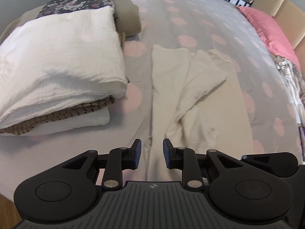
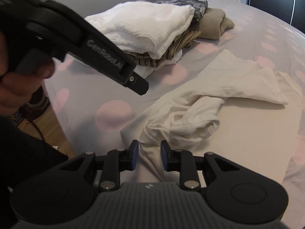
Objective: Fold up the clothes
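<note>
Now, step: you are mid-fold on the cream garment (image 1: 192, 87), lying centre frame on the dotted bedspread (image 1: 190, 19).
Tongs: left gripper (image 1: 152, 153) and right gripper (image 2: 148, 155) both released, cloth beneath.
Next: pinch an edge; fold toward the stack (image 1: 57, 57) upper left.

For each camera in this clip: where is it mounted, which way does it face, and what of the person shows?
Left wrist: on the left gripper, facing down the bed over the cream garment; no body visible.
Right wrist: on the right gripper, facing across the garment; the left hand shows.
Shared: garment, folded stack, polka-dot bedspread.
</note>
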A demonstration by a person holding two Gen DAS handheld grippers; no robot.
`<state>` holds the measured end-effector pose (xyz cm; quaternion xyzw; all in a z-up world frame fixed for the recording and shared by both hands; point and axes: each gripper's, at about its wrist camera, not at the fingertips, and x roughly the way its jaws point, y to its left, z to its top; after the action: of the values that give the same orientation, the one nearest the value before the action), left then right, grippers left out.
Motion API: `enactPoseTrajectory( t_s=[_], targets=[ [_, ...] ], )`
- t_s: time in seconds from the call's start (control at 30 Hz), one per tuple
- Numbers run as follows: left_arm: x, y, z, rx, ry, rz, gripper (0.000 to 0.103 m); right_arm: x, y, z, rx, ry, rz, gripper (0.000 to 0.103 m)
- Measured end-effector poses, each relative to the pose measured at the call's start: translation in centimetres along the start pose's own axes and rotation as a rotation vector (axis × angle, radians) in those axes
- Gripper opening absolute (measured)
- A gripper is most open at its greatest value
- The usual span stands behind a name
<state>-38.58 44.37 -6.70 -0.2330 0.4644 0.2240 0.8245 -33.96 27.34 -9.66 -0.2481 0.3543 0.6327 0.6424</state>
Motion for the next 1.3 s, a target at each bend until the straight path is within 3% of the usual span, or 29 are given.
enactPoseTrajectory(
  t_s=[0.1, 0.17, 0.23, 0.4, 0.53, 0.63, 0.8, 0.93, 1.07, 1.3],
  targets=[
    [-0.3, -0.8, 0.1, 0.016, -0.024, -0.043, 0.019, -2.1, -1.3, -1.0, 0.011, -0.036, -0.033, 0.031],
    [-0.1, -1.6, 0.1, 0.032, -0.027, -0.05, 0.017, -2.4, -2.5, -1.0, 0.034, -0.041, -0.101, 0.027],
    [0.7, -2.3, 0.2, 0.052, -0.014, -0.05, 0.011, -2.0, -3.7, -0.9, 0.056, -0.026, -0.158, 0.016],
    [2.7, -3.5, 0.0, 0.085, 0.023, -0.049, 0.006, 0.7, -5.1, -0.3, 0.004, -0.013, -0.217, 0.016],
    [4.4, -3.4, -0.5, 0.105, 0.076, 0.0, 0.006, 2.3, -4.8, -0.2, -0.074, -0.023, -0.185, 0.016],
    [5.4, -2.8, -0.8, 0.1, 0.12, 0.031, 0.005, 2.6, -3.9, 0.2, -0.125, -0.076, -0.135, 0.016],
    [5.7, -0.9, -1.1, 0.03, 0.179, 0.056, 0.005, 3.6, -1.7, 1.8, -0.268, -0.109, -0.1, 0.015],
    [4.2, 1.2, -0.8, -0.033, 0.166, 0.128, 0.006, 5.0, -0.7, 2.5, -0.335, -0.081, -0.076, 0.014],
    [2.4, 3.0, -0.2, -0.11, 0.089, 0.097, 0.006, 6.4, -0.2, 3.0, -0.329, -0.033, -0.064, 0.013],
    [2.6, 1.4, 0.3, -0.075, 0.071, 0.041, 0.006, 6.0, -0.5, 2.7, -0.316, -0.042, -0.049, 0.013]
  ],
)
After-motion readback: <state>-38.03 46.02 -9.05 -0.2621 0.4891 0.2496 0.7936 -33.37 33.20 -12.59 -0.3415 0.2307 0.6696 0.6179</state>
